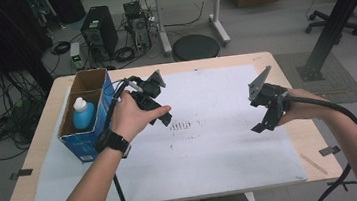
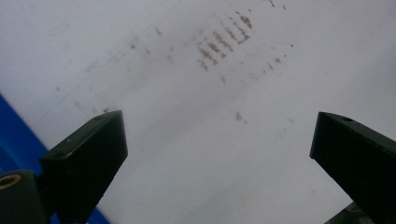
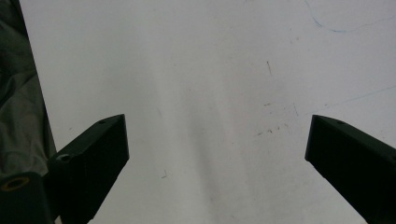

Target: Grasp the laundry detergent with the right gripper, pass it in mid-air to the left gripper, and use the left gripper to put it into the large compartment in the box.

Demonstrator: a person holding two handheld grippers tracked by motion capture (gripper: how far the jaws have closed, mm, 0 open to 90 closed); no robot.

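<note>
- The left gripper (image 1: 161, 118) is being held low over the white sheet (image 1: 211, 147), just to the right of the blue box (image 1: 99, 120); its jaws are being kept spread wide with nothing between them
- In the left gripper view, the two black jaws are being shown far apart over bare, scuffed sheet (image 2: 196, 154), with a sliver of the blue box (image 2: 16, 135) at the lower left edge
- The left hand (image 1: 130, 116) is being wrapped around the gripper body, and a black watch (image 1: 115, 141) is being worn on that wrist
- The right gripper (image 1: 263, 124) is being held over the right part of the sheet, well apart from the left one, its jaws pointing down and towards the person
- In the right gripper view, its jaws are likewise being shown spread, with nothing between them and plain sheet (image 3: 210, 116) below
- A patch of dark smudge marks (image 1: 180, 126) is being left uncovered on the sheet, just to the right of the left gripper and well apart from the right one
- A blue bottle (image 1: 83, 115) with a white cap is being held upright inside the near compartment of the box, at the left side of the wooden table (image 1: 284, 69)
- Beyond the table, computer cases (image 1: 99, 33), loose cables and a round black stool (image 1: 195, 47) are being shown on the floor
</note>
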